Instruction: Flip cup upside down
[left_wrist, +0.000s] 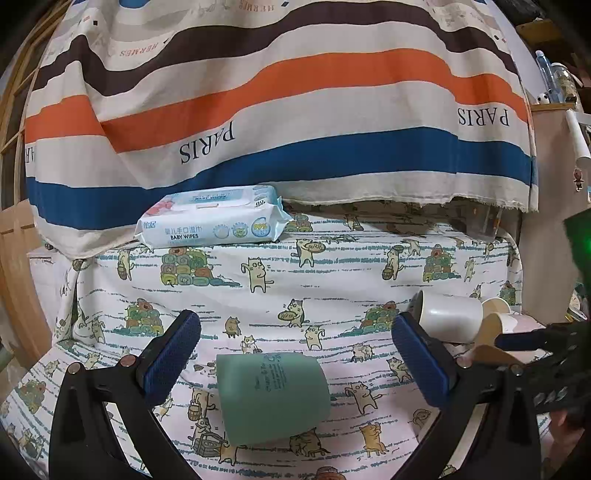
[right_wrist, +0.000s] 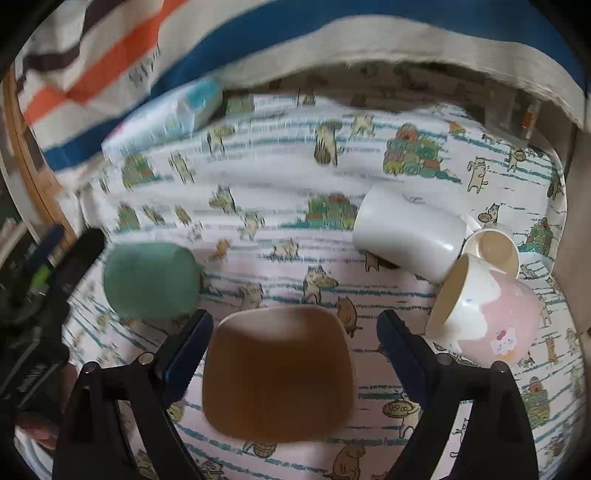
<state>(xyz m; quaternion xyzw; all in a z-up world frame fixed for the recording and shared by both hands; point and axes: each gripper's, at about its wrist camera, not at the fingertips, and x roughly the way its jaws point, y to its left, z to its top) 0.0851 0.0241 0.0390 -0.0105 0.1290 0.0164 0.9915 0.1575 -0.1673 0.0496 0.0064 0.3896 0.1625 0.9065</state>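
On a table covered with a cat-print cloth (left_wrist: 280, 266), several cups are seen from two gripper-mounted cameras. In the left wrist view, the left gripper (left_wrist: 295, 350) is held with its blue-padded fingers (left_wrist: 171, 347) spread wide, nothing pinched between them. A green cup (left_wrist: 271, 397) rests on the cloth between and just beyond the pads, apparently upside down with its wider rim at the near end and its closed base at the top, though the fisheye lens makes this hard to confirm. Printed text is seen on its side.

Further right, a white cup (left_wrist: 448, 317) lies on its side. At the far left, a pack of baby wipes (left_wrist: 212, 218) is placed against a hanging striped cloth (left_wrist: 280, 110) printed with the word PARIS.

In the right wrist view, which is partly blurred, the right gripper (right_wrist: 295, 350) is likewise spread apart and holds nothing. A brown cup (right_wrist: 279, 373) sits between its fingers (right_wrist: 188, 354), its flat brown face turned toward the camera; neither pad is seen touching it. To the right, a pink-and-cream mug (right_wrist: 484, 314) lies tilted on its side, touching the white cup (right_wrist: 406, 236) behind it. A small cream cup (right_wrist: 493, 249) is wedged beside both. The green cup (right_wrist: 151, 278) is seen at the left, well apart from the others.
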